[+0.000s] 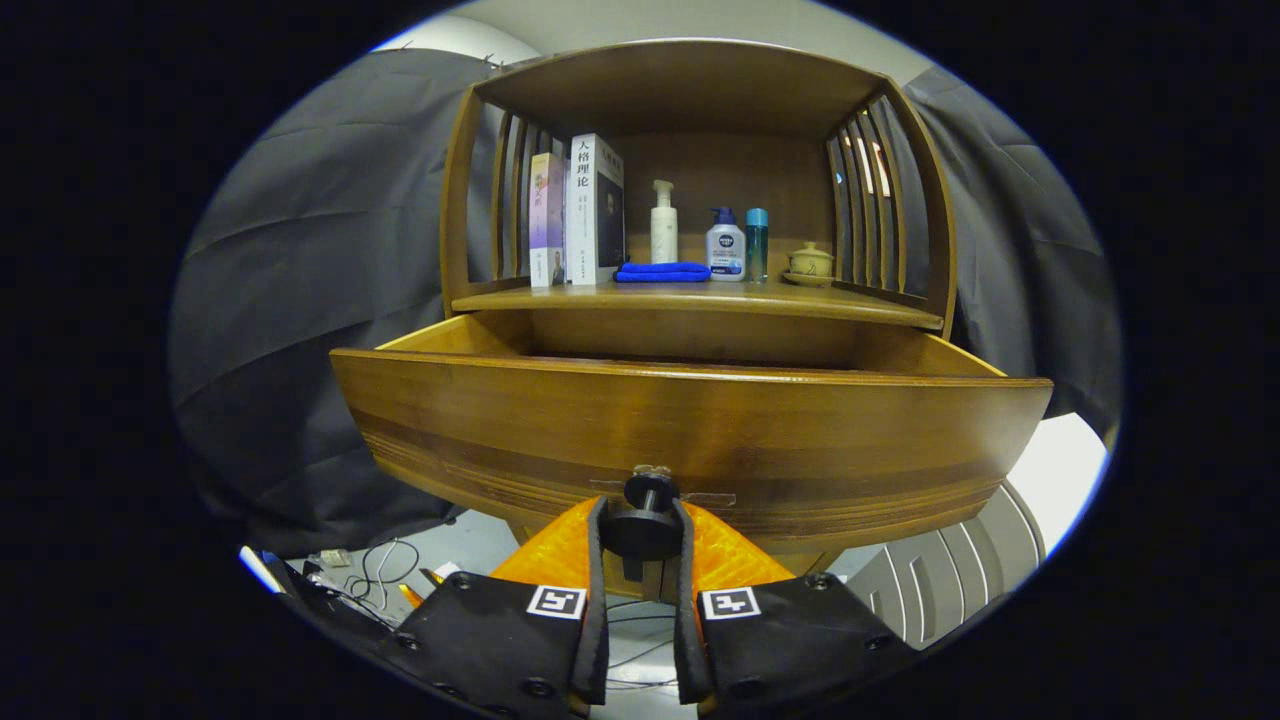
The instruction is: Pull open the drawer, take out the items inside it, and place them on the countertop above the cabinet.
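The gripper (640, 520) clamps both fingers on the knob (641, 530) at the middle of the drawer (690, 430) front, the drawer standing well out from the cabinet (700, 80). On the countertop (700, 297) above sit books (580, 210), a cloth (662, 271), bottles (725, 245) and a small lidded cup (809, 262). The drawer's contents are hidden behind its front, so the step likely wants a straight, level pull, then a release and a lift over the front edge.
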A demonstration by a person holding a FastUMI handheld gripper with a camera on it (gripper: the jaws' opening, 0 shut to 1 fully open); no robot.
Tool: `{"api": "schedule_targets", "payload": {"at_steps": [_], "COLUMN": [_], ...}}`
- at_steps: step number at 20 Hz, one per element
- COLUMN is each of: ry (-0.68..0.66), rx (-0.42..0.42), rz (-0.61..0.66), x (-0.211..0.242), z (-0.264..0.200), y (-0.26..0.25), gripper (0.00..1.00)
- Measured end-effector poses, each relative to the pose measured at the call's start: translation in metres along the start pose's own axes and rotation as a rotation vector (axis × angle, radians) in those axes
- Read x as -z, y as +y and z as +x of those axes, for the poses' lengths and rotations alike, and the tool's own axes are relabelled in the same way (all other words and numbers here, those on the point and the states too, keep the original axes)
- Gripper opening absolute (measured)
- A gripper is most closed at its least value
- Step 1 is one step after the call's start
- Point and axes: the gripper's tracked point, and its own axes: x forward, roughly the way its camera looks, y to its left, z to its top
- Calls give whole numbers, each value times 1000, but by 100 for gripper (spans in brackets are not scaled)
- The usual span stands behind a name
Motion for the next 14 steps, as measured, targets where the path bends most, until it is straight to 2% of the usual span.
{"api": "schedule_targets", "payload": {"at_steps": [14], "ry": [5], "rx": [-48], "rz": [-51], "x": [30], "z": [-52], "y": [20], "gripper": [28]}}
